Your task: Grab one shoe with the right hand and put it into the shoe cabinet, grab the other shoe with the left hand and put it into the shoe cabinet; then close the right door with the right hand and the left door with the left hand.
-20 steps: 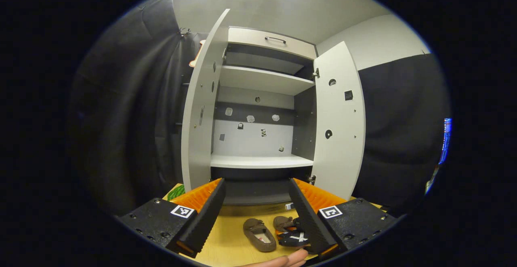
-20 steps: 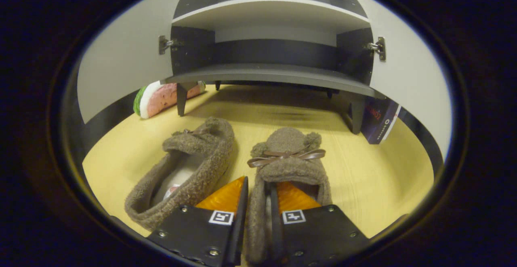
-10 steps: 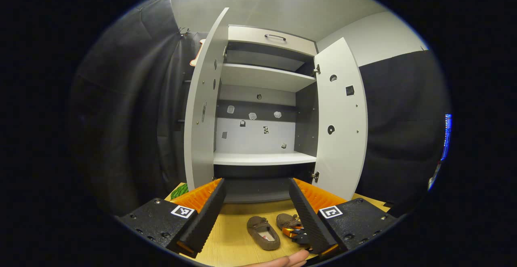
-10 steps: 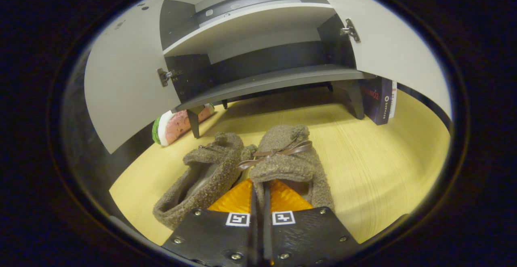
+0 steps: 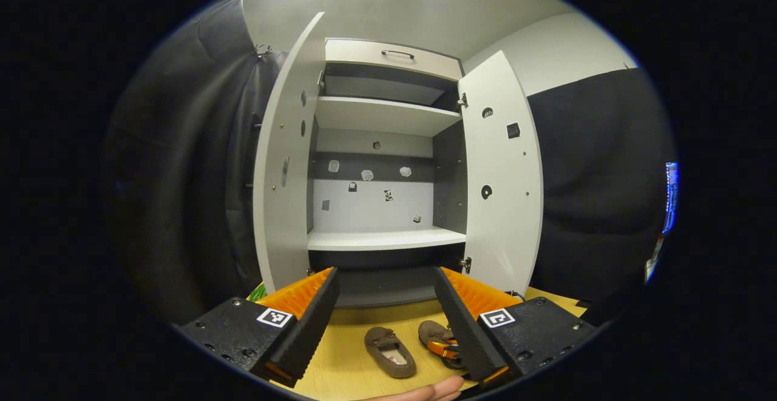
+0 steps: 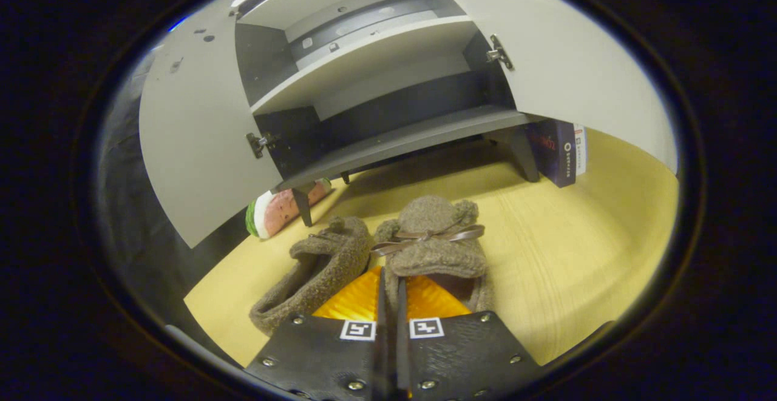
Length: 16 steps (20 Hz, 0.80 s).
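Observation:
Two brown fuzzy shoes lie on the yellow wooden surface in front of the open shoe cabinet (image 6: 400, 140). My right gripper (image 6: 390, 276) is shut on the side wall of the shoe with the bow (image 6: 434, 237). The other shoe (image 6: 315, 264) rests just left of it, touching it. In the left gripper view both shoes show far below, the free one (image 5: 388, 352) and the held one (image 5: 432, 331) with the right gripper (image 5: 446, 349) on it. My left gripper (image 5: 385, 276) hangs open and holds nothing, high in front of the cabinet (image 5: 382, 240).
Both cabinet doors stand wide open, the left door (image 5: 282, 158) and the right door (image 5: 501, 176). A drawer (image 5: 394, 58) tops the cabinet. A watermelon-slice toy (image 6: 279, 210) lies by the left leg and a dark blue book (image 6: 555, 152) by the right leg. A fingertip (image 5: 425, 392) shows below.
My right gripper's fingers have closed tight on the bow shoe's wall, and its view has tilted and drawn back from the cabinet. The left gripper has drifted slightly and stays open.

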{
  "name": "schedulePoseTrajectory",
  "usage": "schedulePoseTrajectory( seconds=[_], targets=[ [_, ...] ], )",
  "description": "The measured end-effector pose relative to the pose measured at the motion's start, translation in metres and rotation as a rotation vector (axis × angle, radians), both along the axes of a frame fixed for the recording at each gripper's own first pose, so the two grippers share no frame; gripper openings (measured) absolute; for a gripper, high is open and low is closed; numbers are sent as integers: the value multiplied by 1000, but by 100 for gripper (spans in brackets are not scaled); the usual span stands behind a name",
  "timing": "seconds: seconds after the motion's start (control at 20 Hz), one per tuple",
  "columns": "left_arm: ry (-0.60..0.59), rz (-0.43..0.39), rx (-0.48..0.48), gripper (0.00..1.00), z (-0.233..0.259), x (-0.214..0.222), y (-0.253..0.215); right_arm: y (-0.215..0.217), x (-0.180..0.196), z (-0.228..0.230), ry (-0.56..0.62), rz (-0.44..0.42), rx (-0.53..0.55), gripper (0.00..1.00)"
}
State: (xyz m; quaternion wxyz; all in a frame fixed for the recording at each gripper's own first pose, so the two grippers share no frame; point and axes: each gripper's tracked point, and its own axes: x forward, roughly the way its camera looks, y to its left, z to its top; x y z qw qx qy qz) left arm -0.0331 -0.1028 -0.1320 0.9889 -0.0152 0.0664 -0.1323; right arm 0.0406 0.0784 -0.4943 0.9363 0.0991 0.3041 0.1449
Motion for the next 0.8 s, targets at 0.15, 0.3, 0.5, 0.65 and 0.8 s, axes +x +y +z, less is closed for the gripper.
schedulePoseTrajectory(
  seconds=[0.15,0.3,0.5,0.65,0.8],
  targets=[
    [-18,-5,-15,96,3,3,-11,-4,-3,9,-36,-3,18,6],
    [-38,-25,-40,96,7,8,-21,-5,-8,13,-31,4,37,6],
    [-25,12,-63,96,0,16,-9,-8,-8,27,-56,0,82,6],
    [0,-6,-65,96,-12,13,-5,-5,-10,59,-115,18,72,6],
    [26,6,-74,96,-21,16,5,6,-11,100,-181,56,40,6]
  ],
)
